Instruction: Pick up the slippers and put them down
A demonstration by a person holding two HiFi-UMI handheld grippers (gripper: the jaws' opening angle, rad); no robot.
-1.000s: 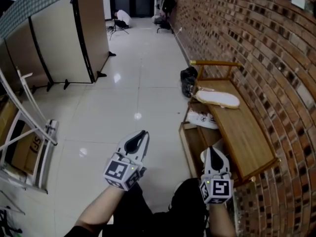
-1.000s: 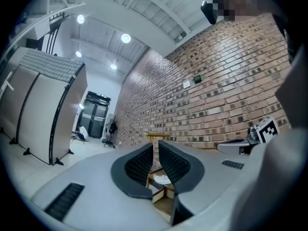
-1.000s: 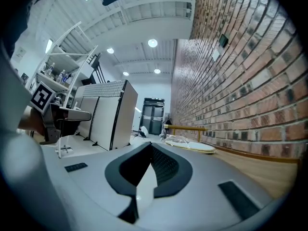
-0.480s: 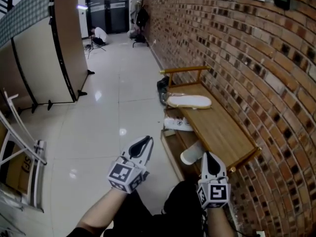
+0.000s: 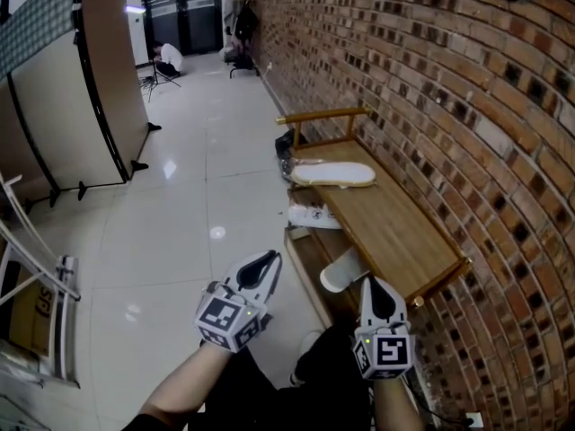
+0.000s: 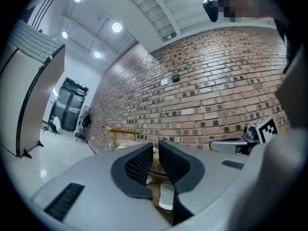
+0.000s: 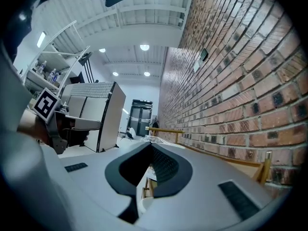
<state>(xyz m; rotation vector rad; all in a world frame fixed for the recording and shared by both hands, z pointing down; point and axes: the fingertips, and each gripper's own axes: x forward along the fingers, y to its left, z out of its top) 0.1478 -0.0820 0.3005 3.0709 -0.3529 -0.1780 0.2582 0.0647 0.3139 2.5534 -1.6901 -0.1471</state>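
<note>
I report my left claw [image 5: 256, 268] and right claw [image 5: 382, 296] both pressed together and empty, one slipper [image 5: 332, 173] lying on the bench [image 5: 395, 232] top, a second slipper [image 5: 314, 215] seemingly just below its edge; I judge them light and floppy, best pinched at the sole rim.

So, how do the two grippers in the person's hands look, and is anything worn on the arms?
The left gripper and the right gripper both have pale grey plastic bodies. Their curved tongs are lined with black, dimpled pads. Each carries a cube with black-and-white square markers at its rear. No cables show. The forearms are without sleeves.
</note>
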